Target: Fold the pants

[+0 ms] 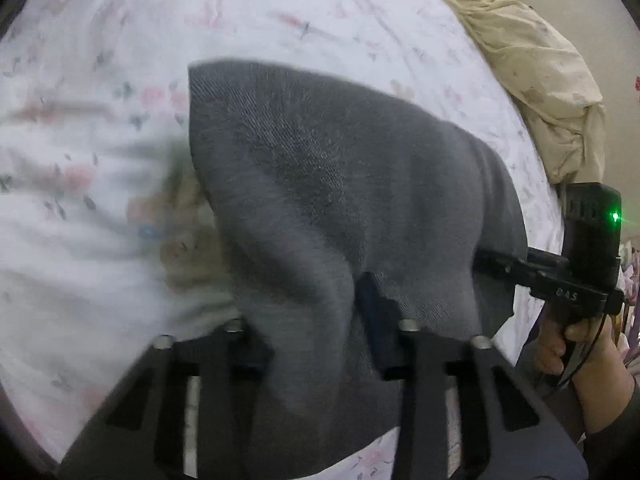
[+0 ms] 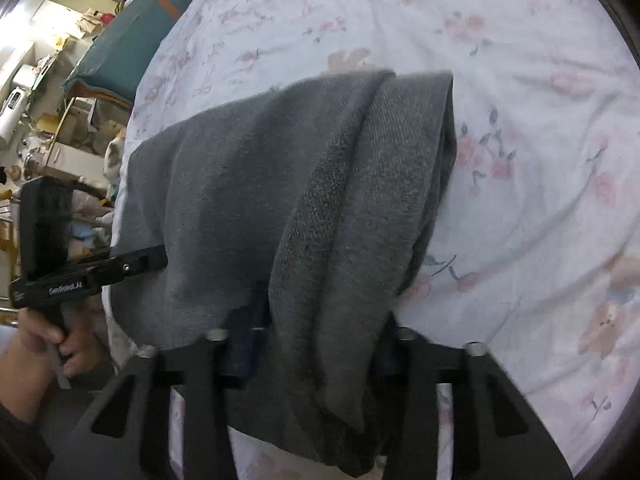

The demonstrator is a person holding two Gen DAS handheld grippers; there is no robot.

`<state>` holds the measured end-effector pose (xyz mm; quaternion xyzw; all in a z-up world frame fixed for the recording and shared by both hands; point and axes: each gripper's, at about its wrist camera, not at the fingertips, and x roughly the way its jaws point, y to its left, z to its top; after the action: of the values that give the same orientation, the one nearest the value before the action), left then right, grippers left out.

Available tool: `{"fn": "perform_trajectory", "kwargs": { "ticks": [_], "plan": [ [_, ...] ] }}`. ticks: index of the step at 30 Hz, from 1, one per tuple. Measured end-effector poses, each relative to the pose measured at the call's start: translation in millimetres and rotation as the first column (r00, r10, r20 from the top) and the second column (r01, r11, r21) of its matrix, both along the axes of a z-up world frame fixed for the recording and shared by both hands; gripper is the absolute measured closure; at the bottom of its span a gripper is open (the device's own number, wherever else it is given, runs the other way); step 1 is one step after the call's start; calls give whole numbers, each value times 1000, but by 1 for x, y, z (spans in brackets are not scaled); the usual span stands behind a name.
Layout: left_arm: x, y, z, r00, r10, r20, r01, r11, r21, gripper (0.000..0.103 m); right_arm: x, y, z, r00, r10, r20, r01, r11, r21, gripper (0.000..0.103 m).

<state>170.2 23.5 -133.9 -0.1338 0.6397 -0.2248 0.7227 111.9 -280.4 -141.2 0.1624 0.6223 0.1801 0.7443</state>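
Note:
The grey pants [image 1: 340, 200] hang lifted above the flowered bed sheet [image 1: 100, 140], held up between both grippers. My left gripper [image 1: 316, 320] is shut on the grey cloth, which drapes over and hides its fingertips. The right gripper [image 1: 496, 264] shows in the left wrist view at the cloth's right edge, clamped on it. In the right wrist view the pants [image 2: 280, 200] drape in folds over my right gripper [image 2: 320, 328], which is shut on the cloth. The left gripper [image 2: 156, 260] shows there gripping the cloth's left edge.
The bed sheet [image 2: 520, 160] spreads under the pants. A cream crumpled blanket [image 1: 532, 60] lies at the bed's far right edge. A teal cushion [image 2: 124, 48] and cluttered shelves [image 2: 40, 100] stand beyond the bed's left edge.

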Motion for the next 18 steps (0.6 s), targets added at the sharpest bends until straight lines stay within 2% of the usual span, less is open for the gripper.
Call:
{"fn": "perform_trajectory", "kwargs": {
  "ticks": [3,6,9,13,16,18],
  "plan": [
    [-3,2,30,997,16,76,-15,1000,-8,81,-2,0,30,994,7,108,-8,1000,9,78],
    [-5,10,68,986,59,153,-50,997,-59,81,1,-4,63,985,-10,173,1,999,52,78],
    [18,17,98,969,110,222,-96,993,-75,81,22,1,96,967,-4,254,-16,997,74,78],
    [90,31,121,943,169,286,-159,986,-59,80,91,16,125,943,35,332,-56,997,53,78],
    [159,32,131,917,169,362,-168,985,-33,80,171,29,140,915,80,396,-85,996,-6,78],
    [215,35,127,900,167,403,-175,984,-18,80,225,36,142,903,104,417,-96,995,-40,78]
  ]
}}
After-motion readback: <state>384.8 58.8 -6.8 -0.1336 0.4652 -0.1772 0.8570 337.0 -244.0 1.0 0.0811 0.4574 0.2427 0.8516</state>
